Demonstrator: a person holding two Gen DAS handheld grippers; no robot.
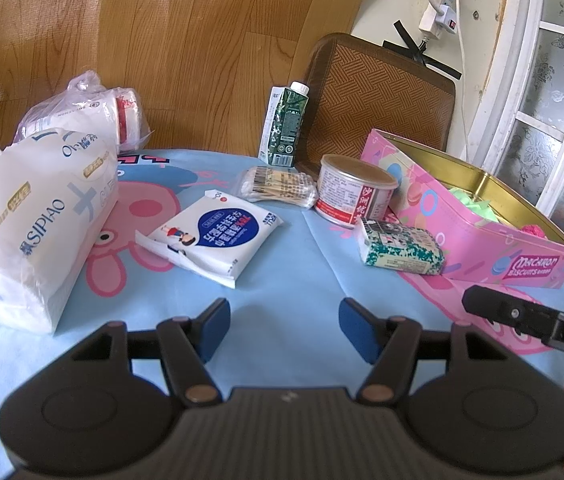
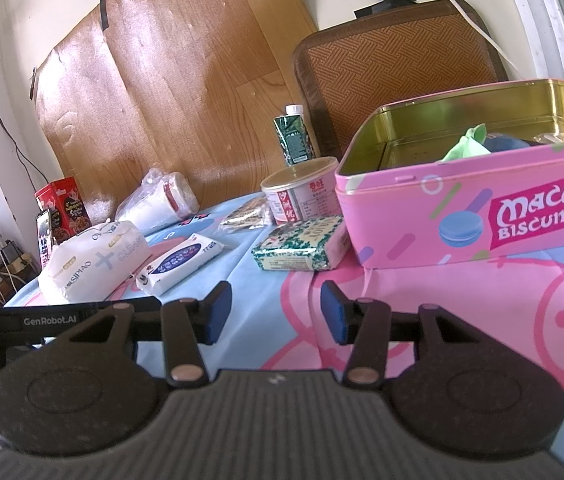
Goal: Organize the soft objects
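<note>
Both tools gape empty over the cartoon-print surface [image 1: 282, 264].
Left tool [image 1: 284, 322] and right tool [image 2: 270, 310] hold nothing. The white "SIPIAO" tissue pack [image 1: 38, 224] lies far left, long axis running near-to-far; a small blue-labelled wipes pack [image 1: 212, 232] lies mid-surface; the pink "Macaron Biscuits" tin [image 2: 482, 216] sits open at right.

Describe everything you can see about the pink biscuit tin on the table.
The pink biscuit tin is a rectangular metal box, lid off, with a shiny gold interior. Its side reads "Macaron Biscuits" on a magenta banner beside a blue macaron drawing, with pastel streaks. It sits upright on the blue cartoon tablecloth, at the table's right. Inside lie a green soft item, something blue and something fuzzy pink. A green-patterned packet lies against its left corner; whether they touch is unclear.
</note>
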